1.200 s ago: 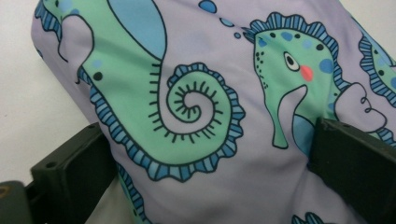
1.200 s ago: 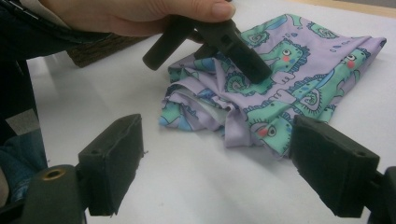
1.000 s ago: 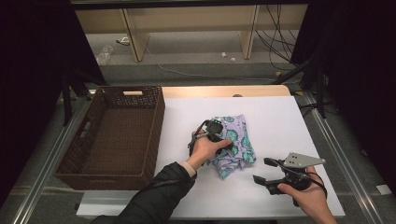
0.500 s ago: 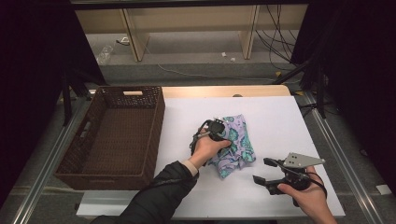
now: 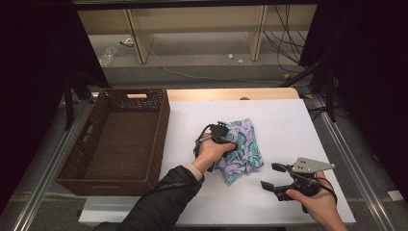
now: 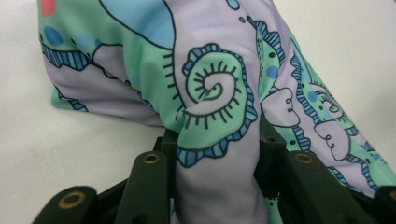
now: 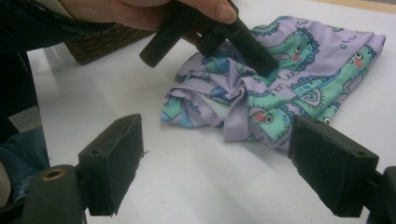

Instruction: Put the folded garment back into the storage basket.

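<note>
**Left claw clamped on the patterned cloth, right claw wide apart**

We see a crumpled cloth (image 5: 239,150), lilac with green and blue swirls, lying near the middle of the white surface (image 5: 288,120). Our left claw (image 5: 226,142) comes down onto its left part. In the left gripper view a fold of the cloth (image 6: 210,116) stands pinched between the two black jaws, so this claw is clenched on the fabric. From the right gripper view we see the left hand (image 7: 154,11) gripping the tool above the bunched fabric (image 7: 280,79), which gathers into a twist under the jaws.

Our right claw (image 5: 275,176) sits near the surface's front right, apart from the cloth, with its jaws spread wide and nothing between them.

A brown wicker basket (image 5: 159,139) stands at the left of the surface, beside the cloth but not touching it.
</note>
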A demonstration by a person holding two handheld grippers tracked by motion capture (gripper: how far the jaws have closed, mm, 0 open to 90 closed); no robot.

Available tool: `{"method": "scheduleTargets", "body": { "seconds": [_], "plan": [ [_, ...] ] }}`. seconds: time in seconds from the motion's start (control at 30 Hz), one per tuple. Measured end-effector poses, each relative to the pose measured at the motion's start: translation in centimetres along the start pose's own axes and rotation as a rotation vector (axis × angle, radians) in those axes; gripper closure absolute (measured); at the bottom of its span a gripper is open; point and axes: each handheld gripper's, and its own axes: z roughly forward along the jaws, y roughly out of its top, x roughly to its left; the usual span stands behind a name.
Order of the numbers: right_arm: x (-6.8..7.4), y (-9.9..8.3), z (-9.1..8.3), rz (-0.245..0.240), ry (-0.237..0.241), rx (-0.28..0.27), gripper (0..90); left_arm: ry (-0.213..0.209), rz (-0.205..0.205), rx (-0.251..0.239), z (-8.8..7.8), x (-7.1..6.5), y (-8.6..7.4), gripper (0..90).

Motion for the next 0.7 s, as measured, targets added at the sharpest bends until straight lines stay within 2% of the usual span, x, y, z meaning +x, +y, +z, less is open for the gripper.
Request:
{"method": "scheduleTargets", "body": {
  "seconds": [0.1,0.27,0.53,0.7],
  "plan": [
    [0.0,0.0,0.0,0.002,-0.001,0.0,19.1,-0.042,-0.031,-0.011,-0.3,0.4,0.0,65.6],
    [-0.1,0.0,-0.1,0.004,-0.001,0.002,19.0,-0.052,-0.018,-0.007,-1.0,0.4,0.1,66.4],
    [-0.1,0.0,-0.1,0.002,-0.005,0.004,19.0,-0.116,-0.045,-0.037,-2.0,0.3,0.4,66.4],
    [-0.1,0.0,-0.1,0.005,-0.004,0.002,19.0,-0.133,-0.034,-0.044,-2.8,0.2,0.5,66.3]
  ]
}}
